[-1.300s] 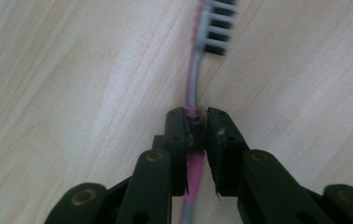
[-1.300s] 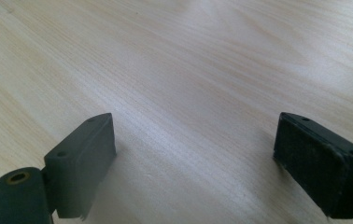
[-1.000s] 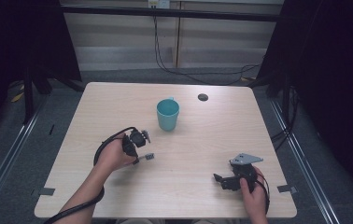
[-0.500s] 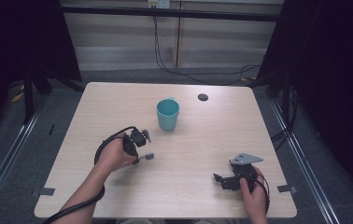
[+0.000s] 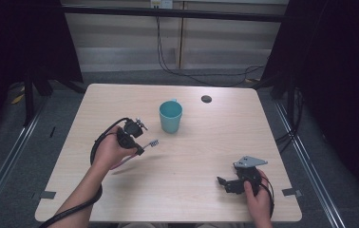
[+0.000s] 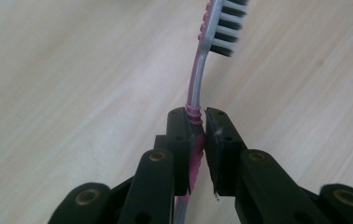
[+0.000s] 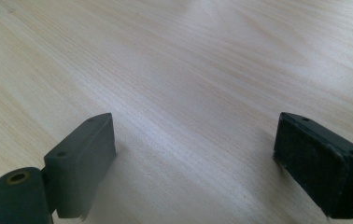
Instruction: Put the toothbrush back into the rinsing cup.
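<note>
Pink and grey, the toothbrush is already yours: your left gripper has its jaws clamped on the handle, holding it off the wooden table with the bristles pointing toward the teal cup just beyond. What's left, most likely, is to carry it over and drop it in the cup. Your right gripper rests near the table's right front, jaws wide apart and holding nothing.

We see a light wooden desk with rounded corners, and on it a teal cup standing upright near the middle, toward the far side. A small dark round disc lies near the far edge, well apart from the cup. Beyond the desk, black cables trail across the grey floor.
</note>
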